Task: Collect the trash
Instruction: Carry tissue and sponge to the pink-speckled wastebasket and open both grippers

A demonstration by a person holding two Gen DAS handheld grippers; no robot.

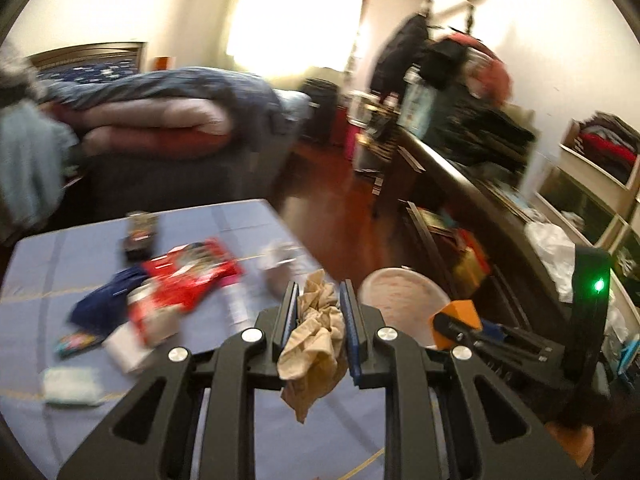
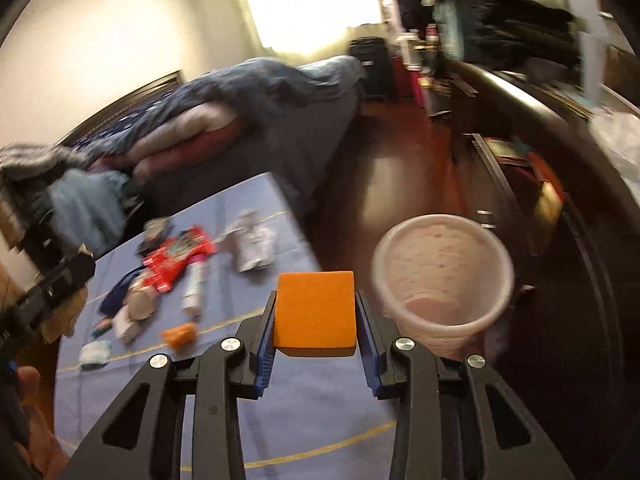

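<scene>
The left gripper (image 1: 319, 304) is clamped on a crumpled beige paper napkin (image 1: 316, 334), just left of the pale bin (image 2: 442, 284). The right gripper (image 2: 316, 312) squeezes an orange block (image 2: 316, 312) beside that bin. Wrappers (image 2: 176, 260) lie on the blue table (image 2: 320, 408), left of the bin; a bed (image 2: 248, 100) stands beyond.

This is a bedroom in a home. An unmade bed (image 1: 168, 120) with a dark wooden headboard (image 1: 86, 51) carries rumpled blue and pink quilts, and a bright curtained window (image 1: 296, 12) glows behind it. Dark coats and bags (image 1: 432, 52) hang on the white wall at the right, above a long dark wooden dresser (image 1: 472, 188) heaped with clothing. Open white shelves (image 1: 600, 160) hold folded garments. The floor (image 1: 340, 200) is glossy reddish wood. In front, a blue-covered tabletop (image 1: 240, 420) is strewn with snack wrappers and packets, beside a round pale plastic waste bin (image 2: 442, 280).
</scene>
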